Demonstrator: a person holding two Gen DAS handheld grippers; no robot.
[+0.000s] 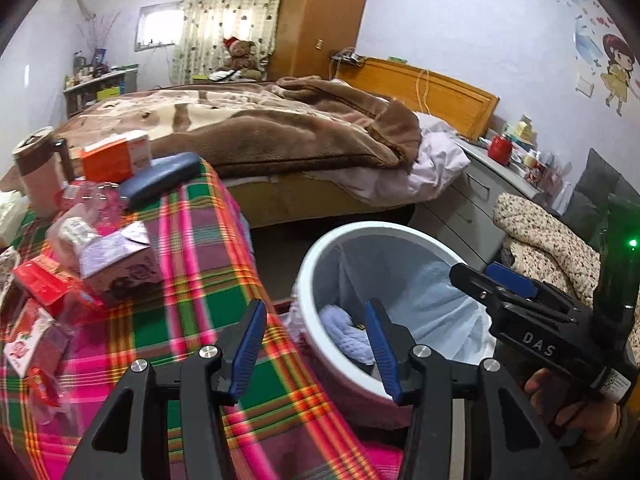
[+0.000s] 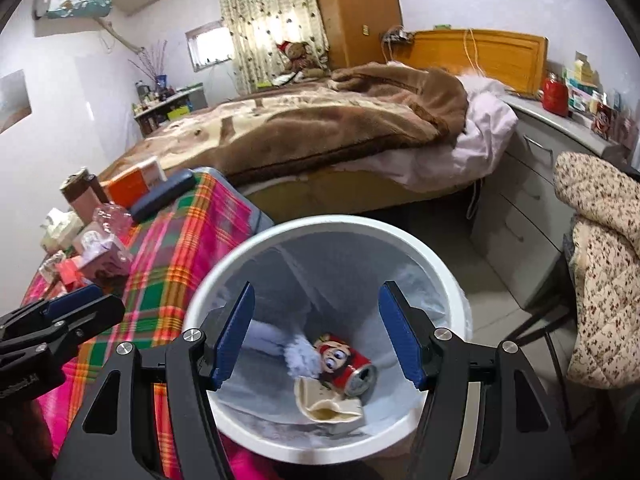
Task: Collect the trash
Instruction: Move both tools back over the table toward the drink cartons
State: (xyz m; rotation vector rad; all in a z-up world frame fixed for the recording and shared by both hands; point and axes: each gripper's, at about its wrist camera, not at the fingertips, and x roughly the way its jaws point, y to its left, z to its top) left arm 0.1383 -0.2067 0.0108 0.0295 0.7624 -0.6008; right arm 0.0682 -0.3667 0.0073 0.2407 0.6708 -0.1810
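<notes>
Bin (image 2: 404,240) holds red can (image 2: 352,368), crumpled wrapper (image 2: 328,404) — right jaws spread above.

A smooth white plastic bin (image 2: 436,256) holds a thin translucent liner, a glossy red metal can (image 2: 352,368) and crumpled cream paper (image 2: 328,404). Beside the bin, a woven plaid cloth (image 1: 200,280) covers the bench; fuzzy brown blanket (image 2: 320,128) lies behind.

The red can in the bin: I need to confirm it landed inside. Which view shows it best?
The right wrist view: it looks straight down into the white bin, with the red can lying at the bottom. In the left wrist view, the bin's wall hides the can.
</notes>
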